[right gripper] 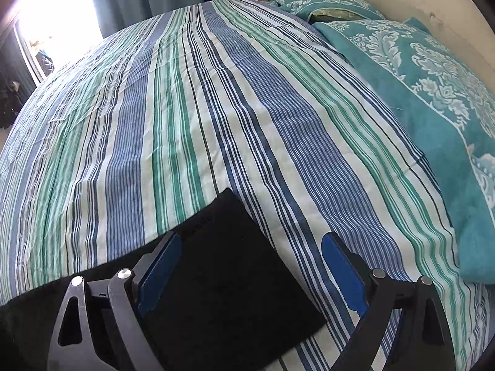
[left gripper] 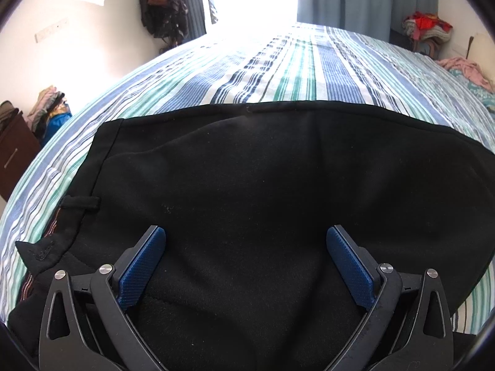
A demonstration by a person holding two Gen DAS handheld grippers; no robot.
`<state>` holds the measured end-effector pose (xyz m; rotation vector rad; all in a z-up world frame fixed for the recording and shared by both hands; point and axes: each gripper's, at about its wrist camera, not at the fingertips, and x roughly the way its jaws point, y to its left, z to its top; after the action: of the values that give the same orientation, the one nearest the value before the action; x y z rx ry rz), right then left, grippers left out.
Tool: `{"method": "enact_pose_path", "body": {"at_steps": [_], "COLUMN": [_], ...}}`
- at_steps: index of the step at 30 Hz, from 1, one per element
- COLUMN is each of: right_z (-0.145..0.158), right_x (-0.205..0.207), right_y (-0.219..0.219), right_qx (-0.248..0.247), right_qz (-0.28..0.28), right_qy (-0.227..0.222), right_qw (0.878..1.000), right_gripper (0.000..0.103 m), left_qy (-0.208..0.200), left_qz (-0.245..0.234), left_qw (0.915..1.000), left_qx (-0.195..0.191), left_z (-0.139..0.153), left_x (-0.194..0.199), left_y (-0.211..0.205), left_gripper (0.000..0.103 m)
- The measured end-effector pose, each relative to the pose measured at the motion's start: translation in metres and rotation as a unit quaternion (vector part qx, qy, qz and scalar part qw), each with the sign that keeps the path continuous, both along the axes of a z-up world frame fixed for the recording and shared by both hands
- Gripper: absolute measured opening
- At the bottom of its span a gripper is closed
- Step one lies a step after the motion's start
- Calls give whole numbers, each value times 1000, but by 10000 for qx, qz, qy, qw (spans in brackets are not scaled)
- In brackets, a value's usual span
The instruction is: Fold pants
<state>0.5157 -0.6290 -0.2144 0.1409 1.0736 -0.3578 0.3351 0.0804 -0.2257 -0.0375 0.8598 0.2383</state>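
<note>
A bedroom: a bed under a striped sheet [right gripper: 216, 117] in blue, green and white, curtains and a bright window at the far side, and a teal patterned blanket [right gripper: 417, 99] along the sheet's right edge. The black pants [left gripper: 263, 170] lie flat on the near part of the sheet, waistband end with a belt loop [left gripper: 79, 203] toward the near left edge. The left gripper [left gripper: 246, 247] hovers over the cloth, jaws spread wide, holding nothing. The right gripper [right gripper: 251, 256] is likewise wide open and empty, above a squared corner of the pants [right gripper: 229, 266] at the garment's right end. The step in hand looks like picking up for the next fold: each claw should bite the full stacked layers at an edge, pinch both ends evenly, then lift and carry together so the fold lands square without dragging the sheet.
</note>
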Motion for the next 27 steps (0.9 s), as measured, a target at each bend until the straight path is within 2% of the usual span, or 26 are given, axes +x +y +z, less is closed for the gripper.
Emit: {"method": "enact_pose_path", "body": {"at_steps": [1,2,3,4,7,10,13,15,18,20,21,22,23,24,26,27], "right_z": [-8,-16,-17,-10,15,53,90,105,98,74,62,54,52,54,61,64], "right_x": [5,9,8,-1,-41,-106,-196,-266,-357,-401,-418,-437,-458,-478,-511,-523], "right_y": [-1,-1,1,5,15,32,53,66,80,83,80,79,75,76,87,97], "right_qx": [44,139,97,-55,-251,-243,-295,-214,-185,-659,-1007,-1181,-1142,-964,-648,-444], "right_qz": [17,65,77,82,182,360,460,281,-232,-785,-1172,-1479,-1665,-1736,-1740,-1671], "right_qy": [81,210,145,-124,-785,-1402,-1926,-2198,-2154,-1608,-1228,-1032,-1042,-1193,-1556,-1724], "right_qw": [10000,9997,9998,9999,9964,9892,9797,9749,9761,9817,9803,9765,9739,9728,9702,9697], "right_gripper": [62,24,22,6,5,5,4,3,3,4,7,14,25,33,66,71], "left_qy": [-8,-12,-15,-14,-11,6,55,109,254,528,672,767,779,686,305,191], "left_qz": [-1,-1,-1,-2,-2,2,6,12,42,122,145,142,115,79,147,187], "left_qw": [10000,10000,10000,10000,10000,10000,10000,9999,9996,9985,9976,9968,9968,9976,9990,9992], "left_qx": [-7,-10,-12,-11,-9,8,40,58,66,-1,-78,-146,-155,-55,276,290], "left_z": [0,0,0,0,0,0,1,3,6,11,13,17,19,20,21,18], "left_x": [-1,-2,-2,-1,-1,0,1,2,5,6,5,1,-4,-11,-27,-30], "left_y": [-1,-1,-1,-1,-1,-1,-2,-2,-3,-2,-1,-1,-2,-4,-10,-11], "left_gripper": [102,102,102,102,102,102,102,102,103,103,103,103,103,103,103,103]}}
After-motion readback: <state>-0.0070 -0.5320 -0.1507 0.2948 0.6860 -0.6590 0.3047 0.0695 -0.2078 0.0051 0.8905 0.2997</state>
